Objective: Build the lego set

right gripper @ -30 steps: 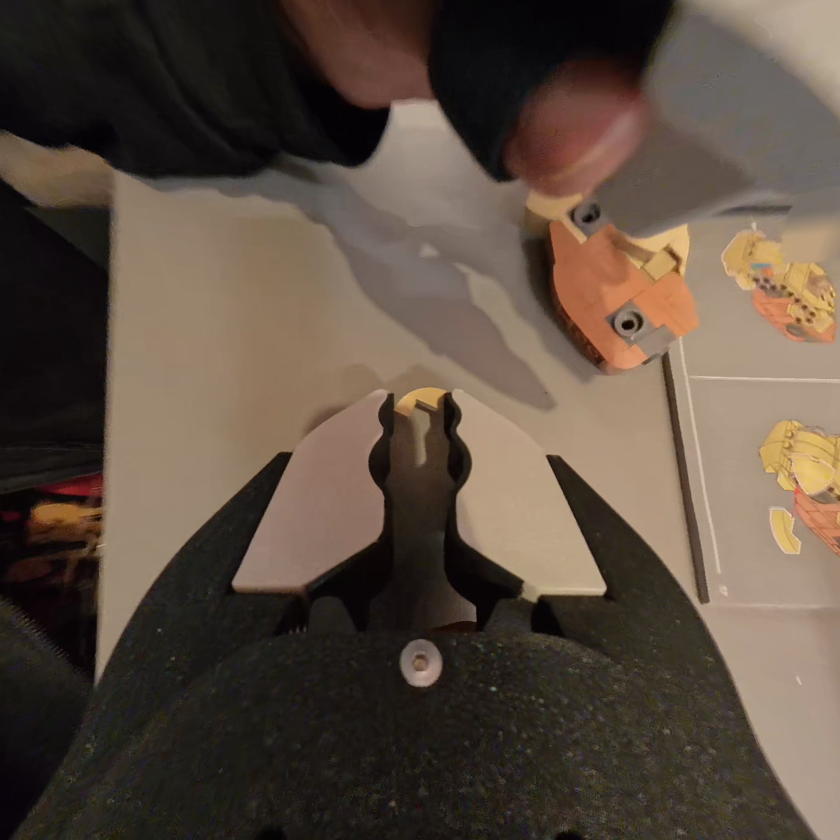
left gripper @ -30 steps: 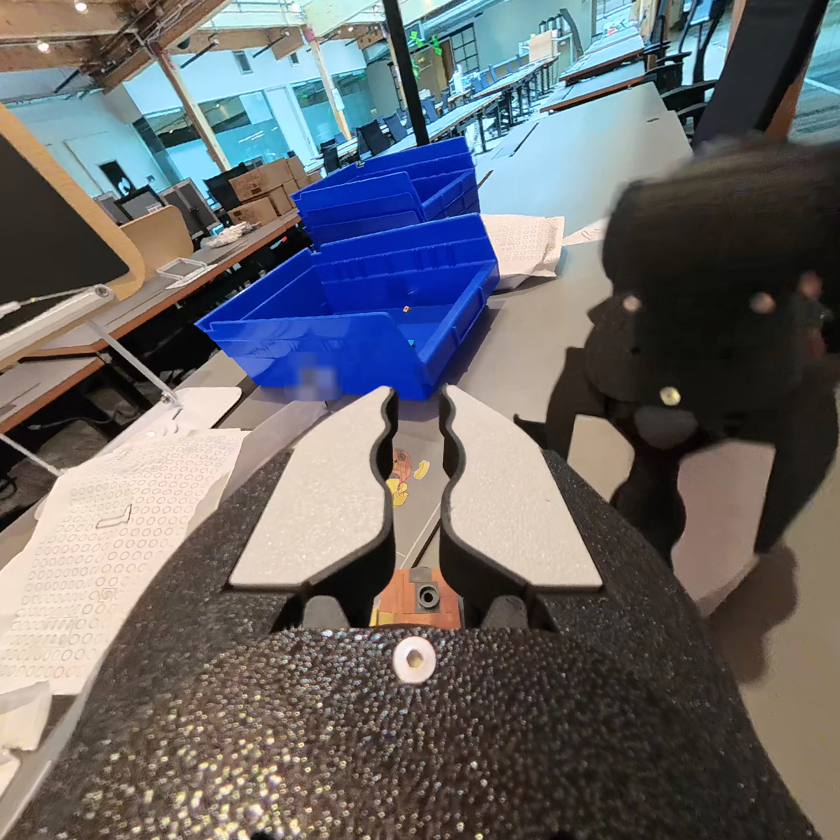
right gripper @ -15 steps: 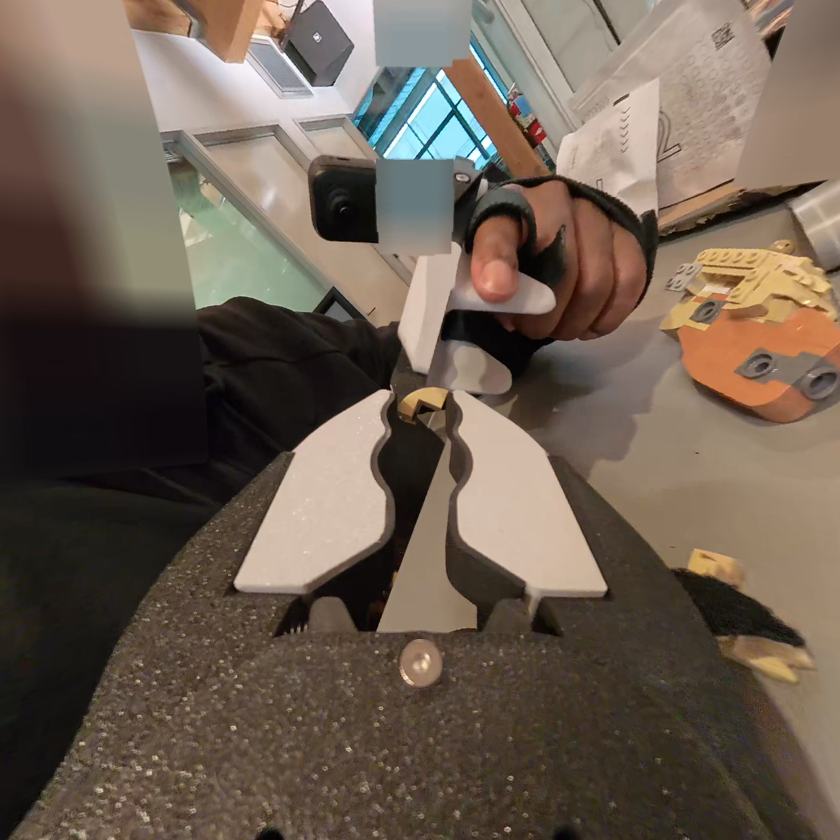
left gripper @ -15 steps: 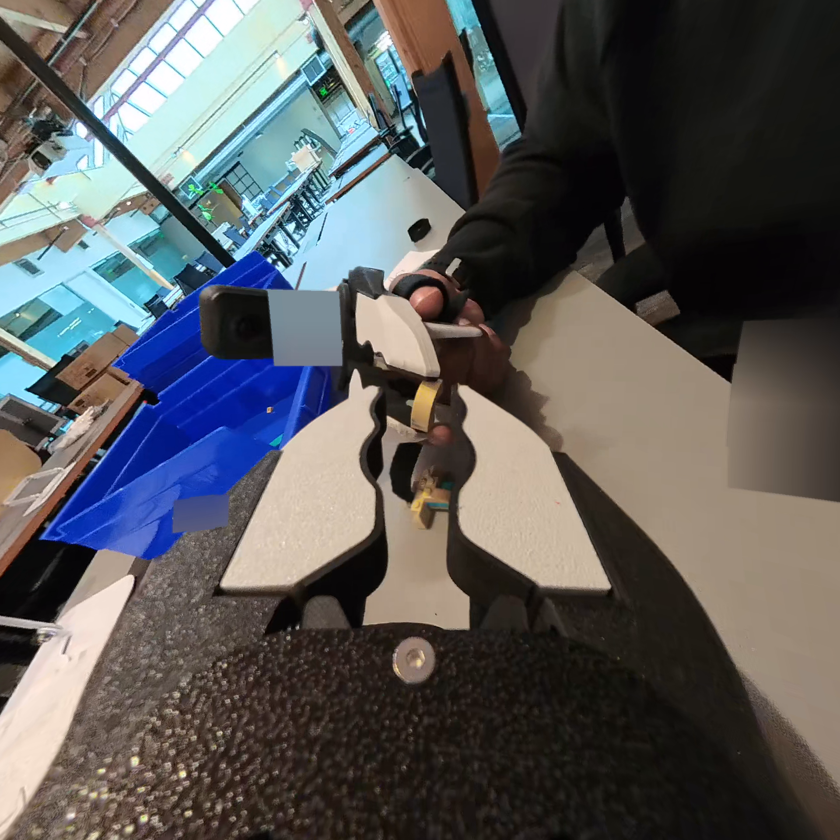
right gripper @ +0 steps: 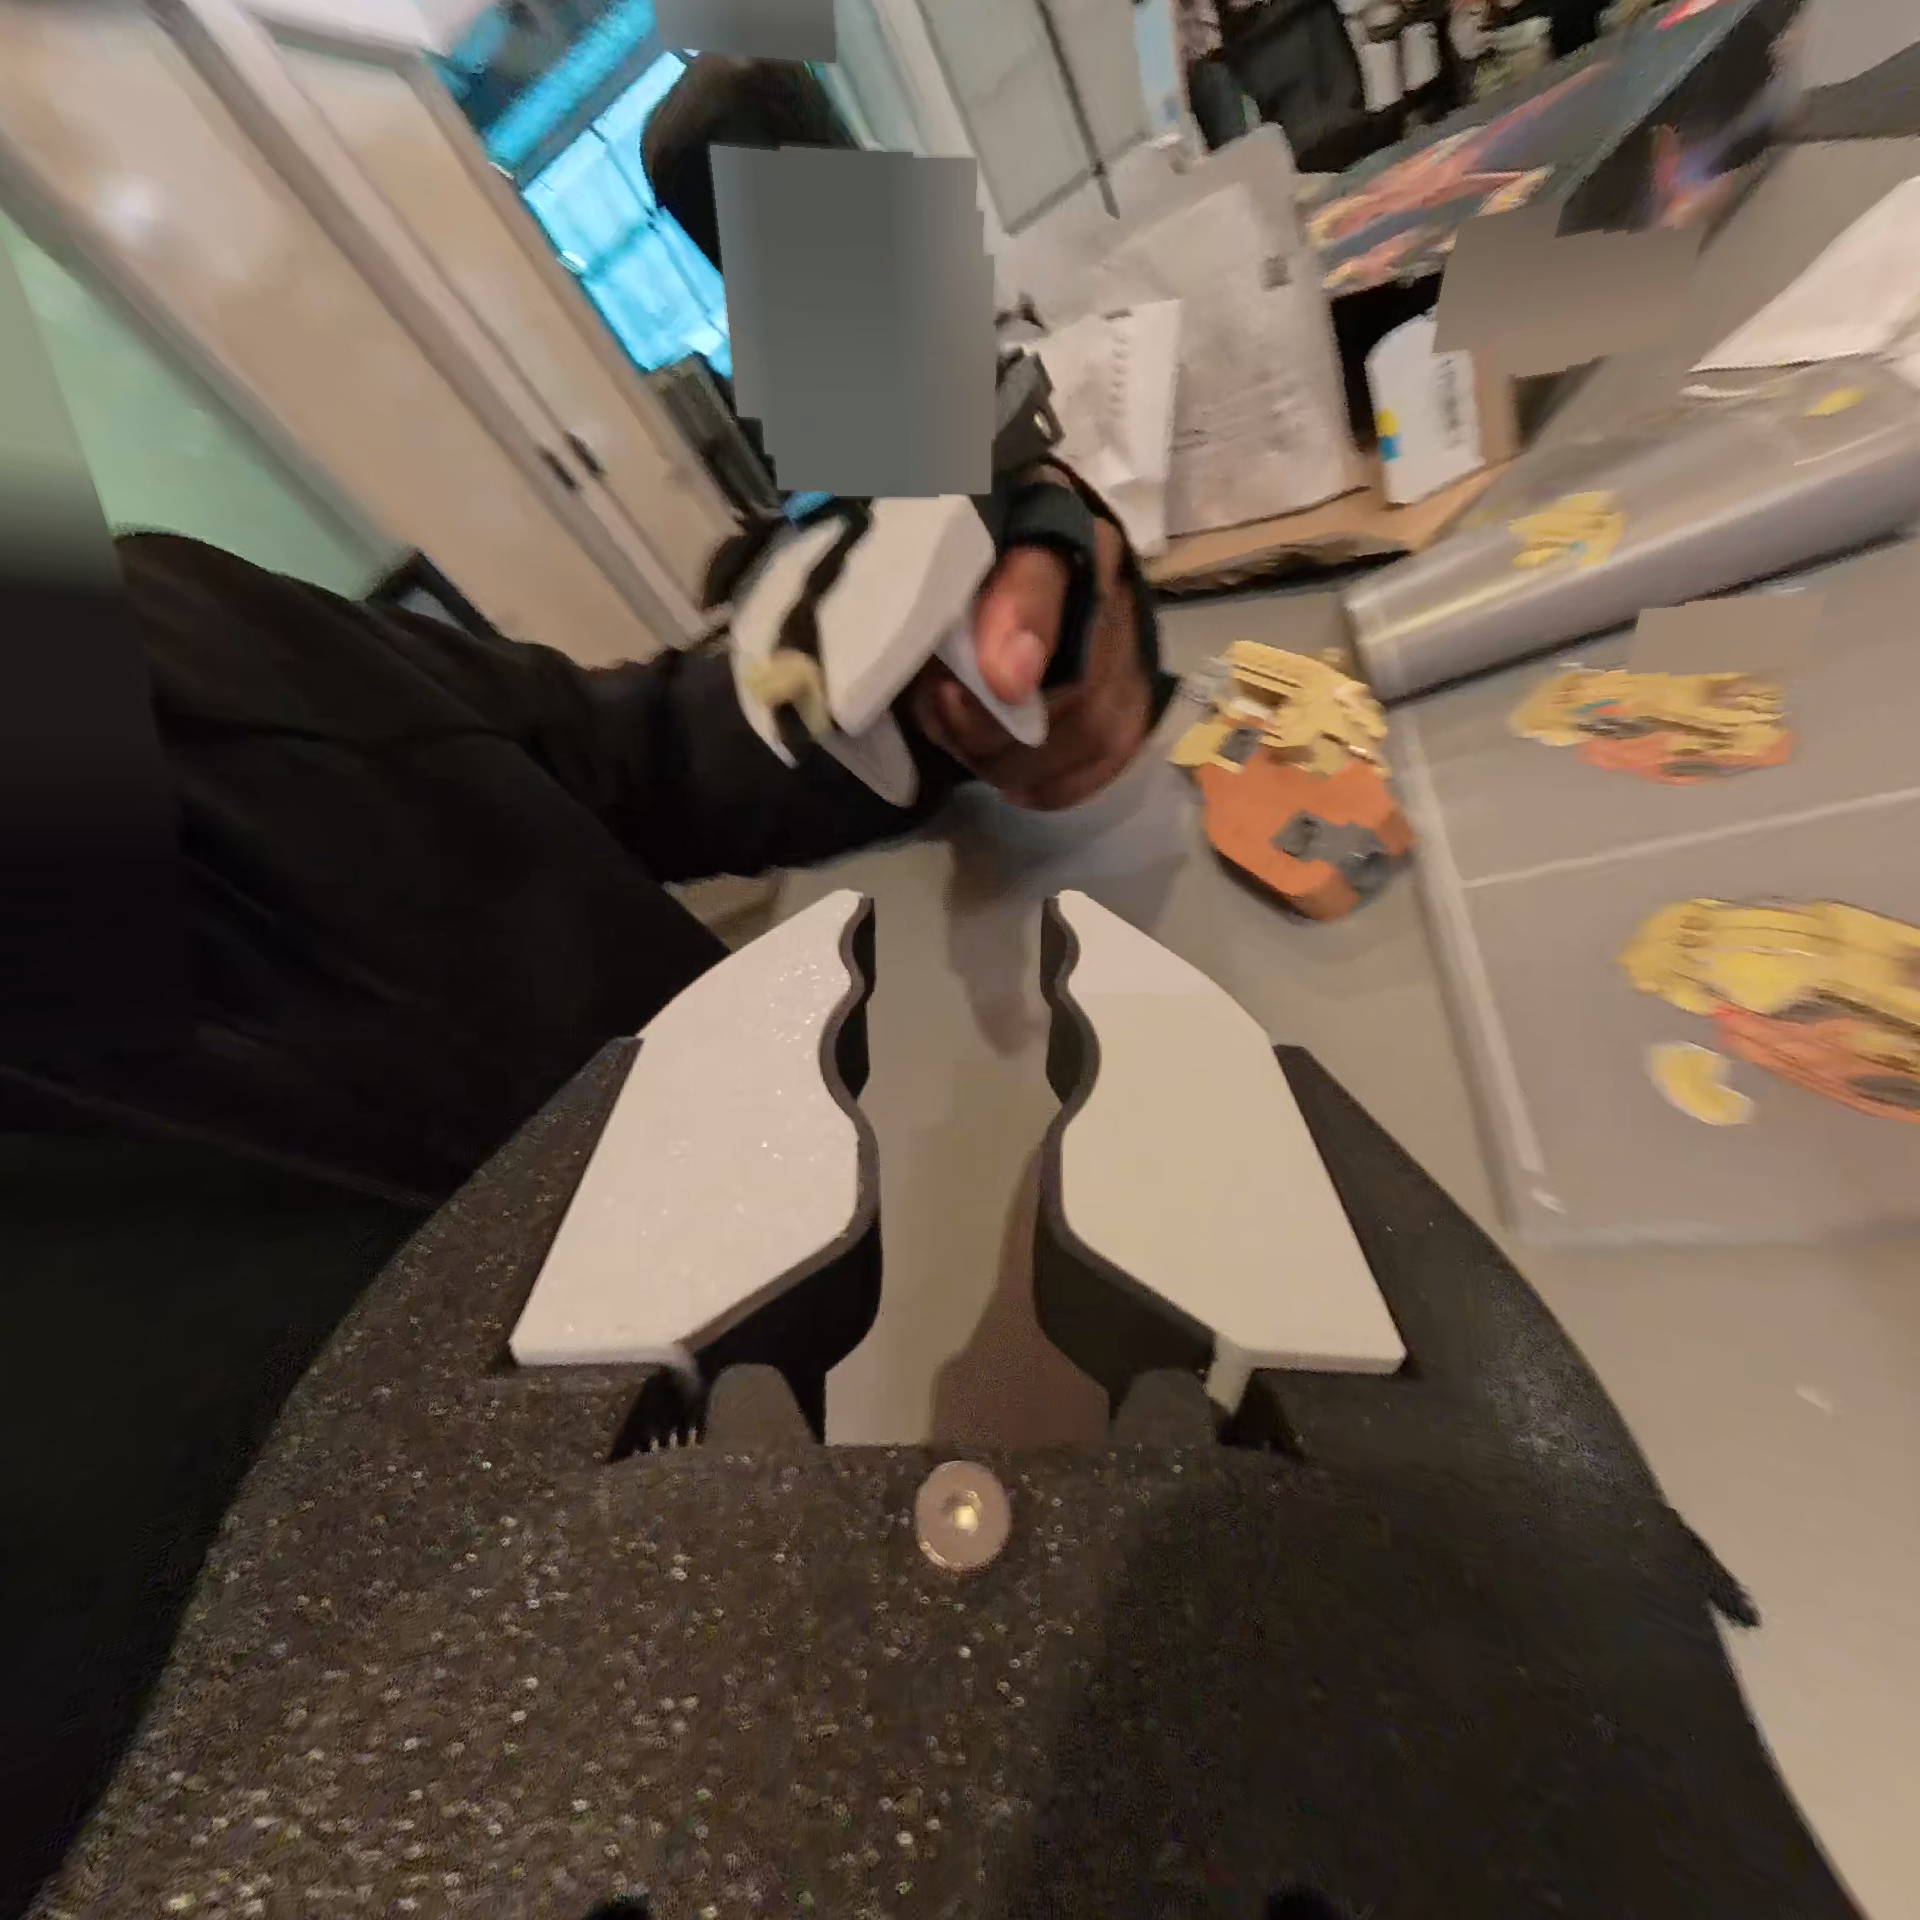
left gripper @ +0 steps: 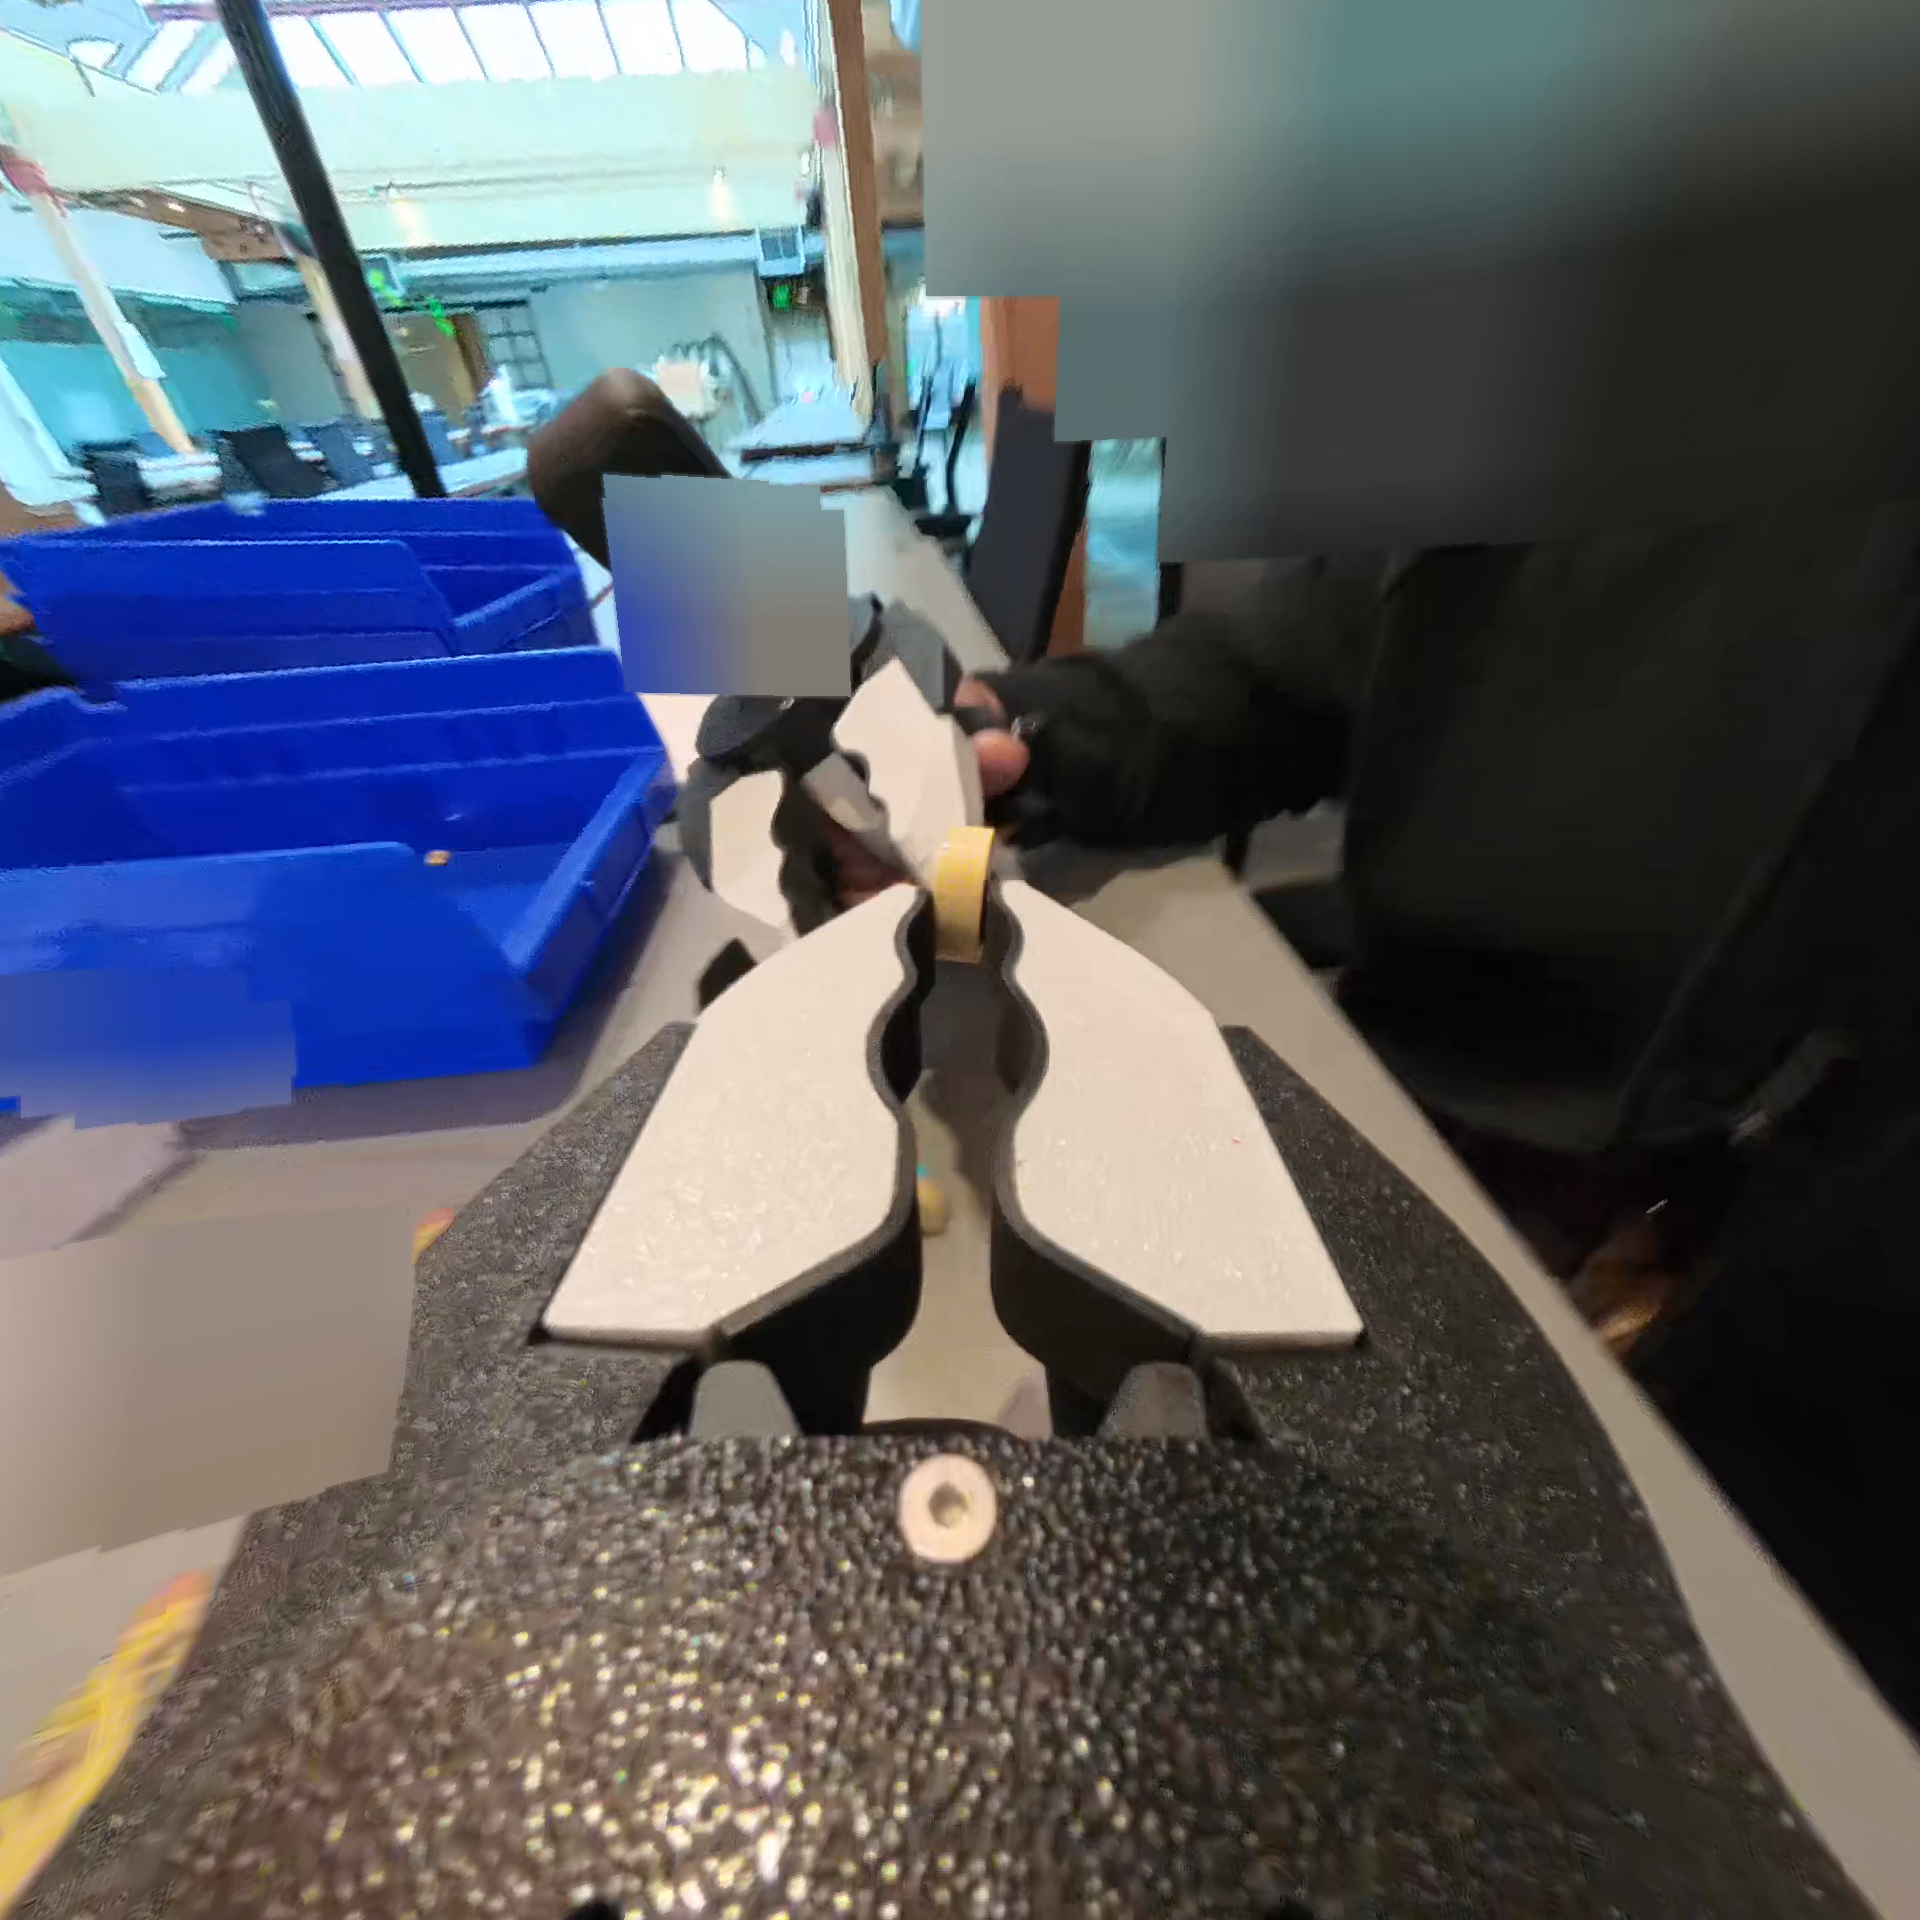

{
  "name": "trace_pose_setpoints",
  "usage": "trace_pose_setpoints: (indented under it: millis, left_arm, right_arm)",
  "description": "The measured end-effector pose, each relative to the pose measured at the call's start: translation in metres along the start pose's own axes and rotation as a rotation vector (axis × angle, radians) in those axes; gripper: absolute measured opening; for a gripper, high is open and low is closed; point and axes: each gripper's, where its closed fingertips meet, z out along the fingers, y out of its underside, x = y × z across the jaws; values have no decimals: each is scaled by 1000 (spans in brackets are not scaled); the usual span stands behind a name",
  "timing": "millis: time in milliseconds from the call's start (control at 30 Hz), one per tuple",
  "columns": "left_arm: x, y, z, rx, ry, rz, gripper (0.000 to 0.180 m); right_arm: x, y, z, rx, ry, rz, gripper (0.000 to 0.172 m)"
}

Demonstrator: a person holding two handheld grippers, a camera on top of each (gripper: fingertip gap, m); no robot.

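Observation:
My left gripper (left gripper: 961,904) is shut on a small tan curved lego piece (left gripper: 958,883), which stands upright between its fingertips above the grey table. The right wrist view shows this too: the left gripper (right gripper: 821,717) holds the tan piece (right gripper: 784,681) at its tips. My right gripper (right gripper: 956,914) is open and empty, a short way from the left one. It also shows in the left wrist view (left gripper: 831,821), just behind the piece, with its fingers apart. The orange and tan lego model (right gripper: 1299,821) lies on the table to the right.
Blue bins (left gripper: 312,831) stand on the left. An open instruction booklet (right gripper: 1662,987) lies at the right, by the model. A grey roll (right gripper: 1610,561), papers and a box stand behind it. A person in a dark sleeve (left gripper: 1195,727) is close by. The tips of one gripper are about 4 cm away from the tips of the other. From the right gripper's tips to the grey roll (right gripper: 1610,561) is close to 20 cm.
Half a second ago my right gripper held the tan piece. My left gripper has since shut on it, and the right has opened, let go and drawn back.

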Motion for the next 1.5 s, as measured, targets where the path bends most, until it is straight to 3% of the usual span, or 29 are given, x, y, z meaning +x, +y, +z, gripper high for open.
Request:
trace_pose_setpoints:
  millis: [133,233,533,867,1167,1367,1500]
  left_arm:
    - [-8,-8,-7,126,60,-226,8]
    - [-15,-2,-7,122,46,-283,8]
    - [-31,14,-5,-75,-147,-121,8]
    - [-40,18,-8,-118,-237,-49,9]
    - [-42,13,-10,-118,-265,-21,9]
    - [-39,22,-9,-183,-250,-9,9]
    - [-35,34,-5,-265,-234,25,9]
  right_arm:
    - [30,21,-23,-146,222,-121,28]
    - [49,42,-39,-293,356,-189,28]
    - [54,76,-32,-487,406,-252,32]
    - [57,85,-17,-579,458,-385,22]
    - [22,94,-1,-584,264,-453,21]
    - [45,75,-10,-492,380,-404,25]
    - [52,80,-6,-550,425,-465,25]
